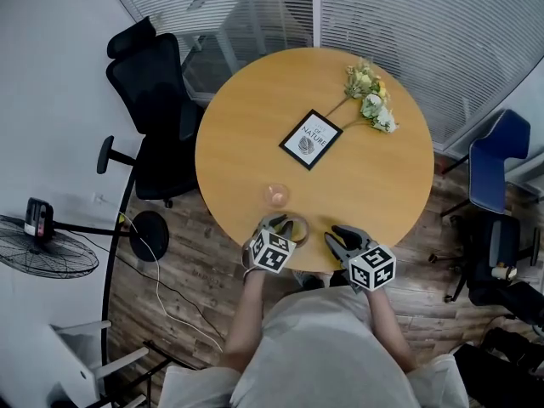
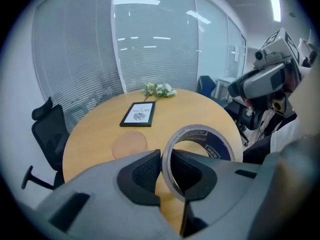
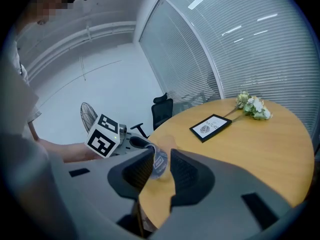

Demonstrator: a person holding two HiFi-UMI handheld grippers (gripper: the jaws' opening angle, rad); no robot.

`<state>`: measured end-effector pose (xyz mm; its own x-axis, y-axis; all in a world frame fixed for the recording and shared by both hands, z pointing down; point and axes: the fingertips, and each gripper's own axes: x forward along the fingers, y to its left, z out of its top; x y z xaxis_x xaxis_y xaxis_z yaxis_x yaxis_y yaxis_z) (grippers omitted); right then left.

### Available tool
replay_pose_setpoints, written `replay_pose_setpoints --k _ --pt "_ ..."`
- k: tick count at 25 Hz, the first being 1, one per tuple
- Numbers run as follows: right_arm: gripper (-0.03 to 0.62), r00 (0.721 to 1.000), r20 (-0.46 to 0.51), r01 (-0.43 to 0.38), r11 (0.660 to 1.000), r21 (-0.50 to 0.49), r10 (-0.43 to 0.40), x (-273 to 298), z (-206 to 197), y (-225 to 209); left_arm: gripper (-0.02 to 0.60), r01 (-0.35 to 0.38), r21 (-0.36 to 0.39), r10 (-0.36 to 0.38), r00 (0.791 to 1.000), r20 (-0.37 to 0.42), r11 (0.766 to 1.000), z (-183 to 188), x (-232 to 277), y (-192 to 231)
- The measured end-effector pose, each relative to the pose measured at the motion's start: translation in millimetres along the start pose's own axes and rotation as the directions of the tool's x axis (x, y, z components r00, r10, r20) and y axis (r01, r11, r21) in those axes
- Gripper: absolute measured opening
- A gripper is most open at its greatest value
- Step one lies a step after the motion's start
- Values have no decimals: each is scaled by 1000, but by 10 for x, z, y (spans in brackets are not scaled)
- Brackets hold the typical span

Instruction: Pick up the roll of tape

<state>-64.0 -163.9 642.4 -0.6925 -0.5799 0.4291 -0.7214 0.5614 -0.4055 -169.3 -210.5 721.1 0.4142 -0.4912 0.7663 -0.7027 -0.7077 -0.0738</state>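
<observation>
Two hand-held grippers are seen at the near edge of a round wooden table [image 1: 374, 185]. The left hand-held gripper [image 2: 165, 171] is clamped on the tape [image 2: 218, 145]. The wall of the roll is pinched between the pads, one outside the ring and one inside its hole. The tape is held on edge over the table's near rim, just in front of the person. The right hand-held gripper [image 3: 161, 171] is held beside it with its jaws apart and nothing gripped between them. A pale disc [image 1: 275, 195] is seen near the tape. A framed print [image 1: 311, 138] and flowers [image 1: 371, 99] are laid farther back on the table.
</observation>
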Motion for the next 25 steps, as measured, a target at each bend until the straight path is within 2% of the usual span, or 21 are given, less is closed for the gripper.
replay_pose_setpoints --k 6,12,20,25 --pt "101 1000 -2 -10 1000 -5 10 57 16 59 60 -49 -66 54 996 72 997 137 -249 185" --pt "101 1000 7 -16 1000 -2 16 112 49 56 60 -90 -149 113 982 154 985 190 -505 330" --pt "101 999 29 -16 1000 1 16 129 137 51 60 -160 -172 197 953 228 972 337 -877 520" --pt "101 999 47 -2 1000 -3 2 111 212 37 60 -171 -161 211 936 281 972 477 -1031 567"
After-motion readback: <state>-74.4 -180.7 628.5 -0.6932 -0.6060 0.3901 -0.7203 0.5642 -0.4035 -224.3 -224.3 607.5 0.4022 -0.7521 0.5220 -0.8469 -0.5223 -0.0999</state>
